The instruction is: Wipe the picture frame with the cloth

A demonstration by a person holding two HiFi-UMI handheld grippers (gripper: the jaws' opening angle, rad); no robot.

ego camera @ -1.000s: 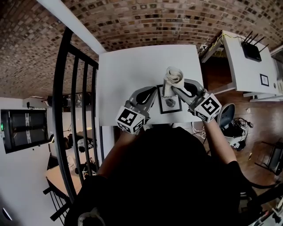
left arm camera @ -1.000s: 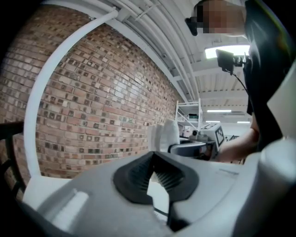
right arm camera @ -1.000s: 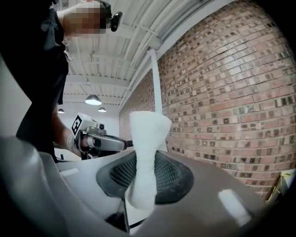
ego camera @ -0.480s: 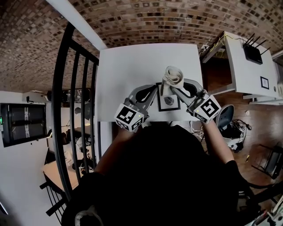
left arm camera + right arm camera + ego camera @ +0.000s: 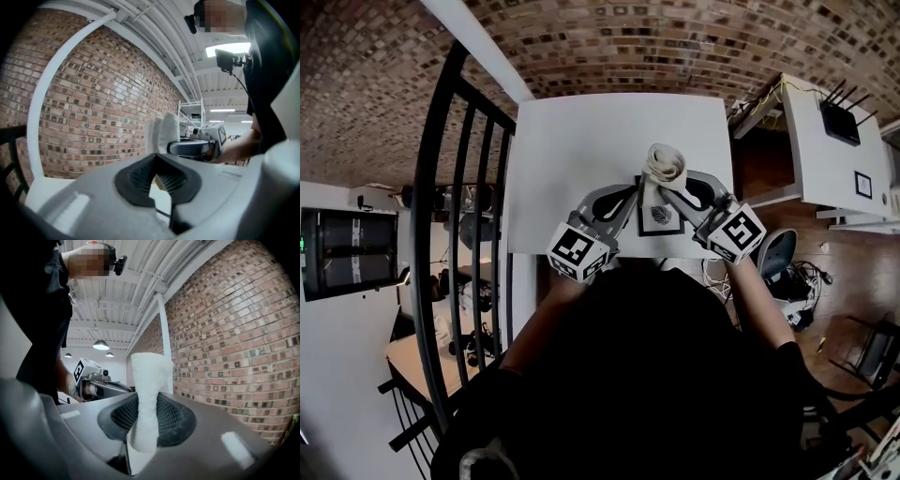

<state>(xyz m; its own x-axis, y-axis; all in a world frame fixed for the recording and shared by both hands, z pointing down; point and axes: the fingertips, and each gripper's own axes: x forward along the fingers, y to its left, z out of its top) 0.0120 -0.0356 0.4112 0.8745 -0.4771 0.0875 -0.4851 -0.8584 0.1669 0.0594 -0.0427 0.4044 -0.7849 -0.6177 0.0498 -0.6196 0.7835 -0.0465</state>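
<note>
A small black picture frame point(image 5: 660, 218) with a white mat lies near the front edge of the white table point(image 5: 581, 150). My left gripper point(image 5: 630, 200) reaches its left edge, jaws closed on that thin edge point(image 5: 160, 181). My right gripper point(image 5: 668, 188) is shut on a rolled cream cloth point(image 5: 664, 166), which stands up over the top of the frame. In the right gripper view the cloth point(image 5: 146, 394) rises upright between the ribbed pads point(image 5: 172, 418). The left gripper view shows the cloth point(image 5: 164, 133) and the other gripper just beyond its own jaws.
A black metal railing point(image 5: 455, 234) runs along the table's left side. To the right stand a white side desk point(image 5: 825, 141) with a black router point(image 5: 847, 119) and an office chair point(image 5: 776, 249). The floor is brick-patterned.
</note>
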